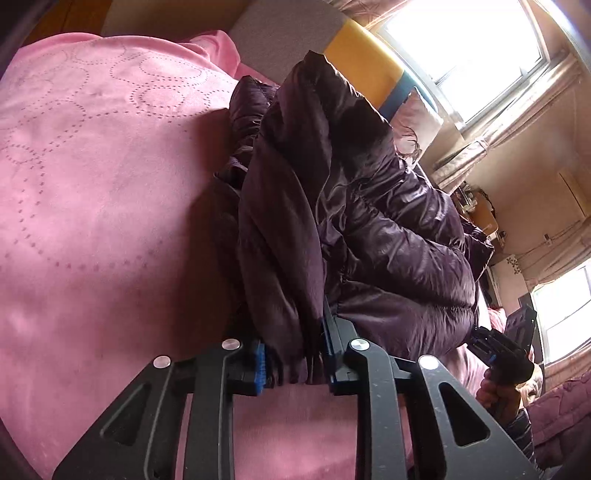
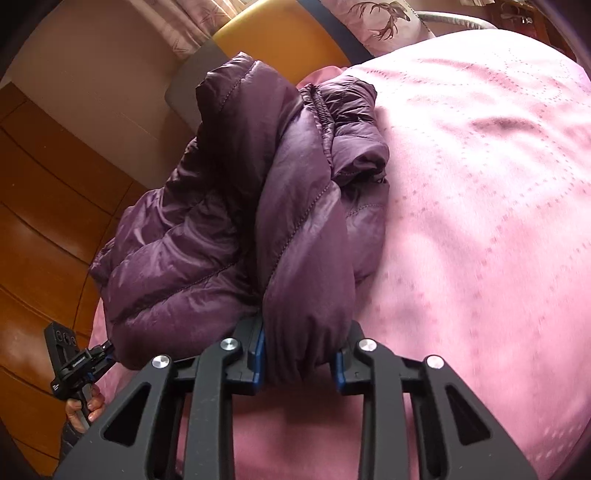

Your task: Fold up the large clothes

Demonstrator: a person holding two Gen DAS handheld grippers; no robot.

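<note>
A dark purple puffer jacket [image 1: 351,221] lies bunched on a pink blanket [image 1: 96,192]. My left gripper [image 1: 293,360] is shut on a thick fold of the jacket's near edge, the cloth squeezed between its blue pads. In the right wrist view the same jacket [image 2: 229,206] rises in a heap, and my right gripper [image 2: 301,356] is shut on another bulging fold at its near edge. Each view catches the other gripper in a hand at the jacket's far side: the right gripper [image 1: 484,341] and the left gripper [image 2: 105,352].
The pink blanket [image 2: 480,221] covers a bed and spreads wide beside the jacket. A yellow and grey headboard [image 1: 354,51] and a pillow [image 2: 380,26] stand beyond it. Bright windows [image 1: 461,48] and wooden panelling [image 2: 44,206] flank the bed.
</note>
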